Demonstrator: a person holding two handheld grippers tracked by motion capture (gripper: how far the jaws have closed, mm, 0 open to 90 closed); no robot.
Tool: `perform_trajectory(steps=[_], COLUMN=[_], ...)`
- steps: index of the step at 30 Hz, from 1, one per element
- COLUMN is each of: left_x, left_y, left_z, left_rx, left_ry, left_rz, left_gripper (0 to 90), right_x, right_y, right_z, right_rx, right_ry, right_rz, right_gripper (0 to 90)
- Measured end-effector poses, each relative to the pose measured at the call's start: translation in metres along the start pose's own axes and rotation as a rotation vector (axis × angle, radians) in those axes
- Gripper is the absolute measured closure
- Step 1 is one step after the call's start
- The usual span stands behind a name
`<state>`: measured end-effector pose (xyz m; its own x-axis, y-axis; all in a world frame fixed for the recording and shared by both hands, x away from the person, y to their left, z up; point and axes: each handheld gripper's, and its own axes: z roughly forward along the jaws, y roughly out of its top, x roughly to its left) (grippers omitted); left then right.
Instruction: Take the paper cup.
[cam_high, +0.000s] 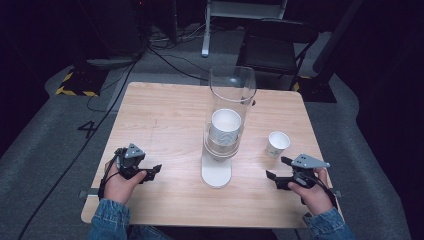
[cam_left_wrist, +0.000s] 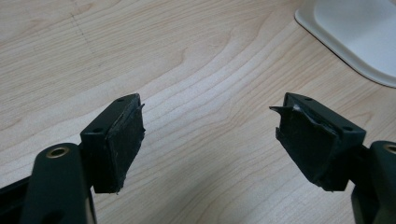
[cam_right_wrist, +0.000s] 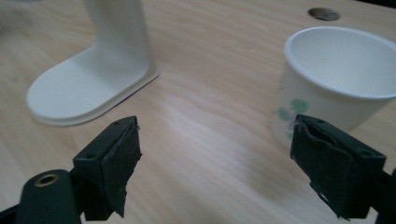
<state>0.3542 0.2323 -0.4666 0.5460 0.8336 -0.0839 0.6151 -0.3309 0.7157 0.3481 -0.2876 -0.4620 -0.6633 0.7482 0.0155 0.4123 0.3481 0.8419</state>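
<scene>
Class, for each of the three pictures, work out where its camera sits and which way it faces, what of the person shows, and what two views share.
High view: above the person's side, looking forward and down on the table; both hands and denim sleeves show, holding the left gripper and right gripper.
Left gripper view: rides the left gripper, facing bare tabletop and a corner of the white dispenser base; jaws apart.
Right gripper view: rides the right gripper, facing the paper cup; jaws apart.
Shared: both gripper views show the dispenser base.

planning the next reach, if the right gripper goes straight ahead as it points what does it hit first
Probably bare table between its open jaws; the right gripper aims between the cup, by its right jaw, and the white stand base. The cup might clip that jaw.
</scene>
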Motion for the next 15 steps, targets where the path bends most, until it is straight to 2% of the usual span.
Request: perform_trajectory(steps=[2, 3, 4, 7, 10, 15], left_x=[0.000, 0.000, 0.000, 0.000, 0.001, 0.003], left_y=[-0.001, -0.001, -0.001, -0.001, -0.001, -0.001], left_z=[0.000, 0.000, 0.001, 0.000, 0.000, 0.001], left_rx=[0.009, 0.009, 0.009, 0.010, 0.004, 0.008], left_ry=[0.003, 0.003, 0.002, -0.005, 0.002, 0.004], left_rz=[-0.002, -0.002, -0.002, -0.001, -0.001, 0.000], left_gripper=[23.1, 23.1, 23.1, 23.1, 23.1, 22.8], right_x=[0.007, 0.007, 0.015, 0.023, 0.026, 0.025], right_y=[-0.004, -0.004, -0.008, -0.013, -0.018, -0.022], right_z=[0.003, 0.003, 0.007, 0.016, 0.023, 0.029], right_rx=[0.018, 0.018, 0.034, 0.059, 0.073, 0.071], right_ry=[0.030, 0.030, 0.055, 0.090, 0.107, 0.105], right_rz=[-0.017, -0.017, -0.036, -0.058, -0.068, -0.067], right_gripper=[17.1, 17.1, 17.2, 17.2, 17.2, 17.1])
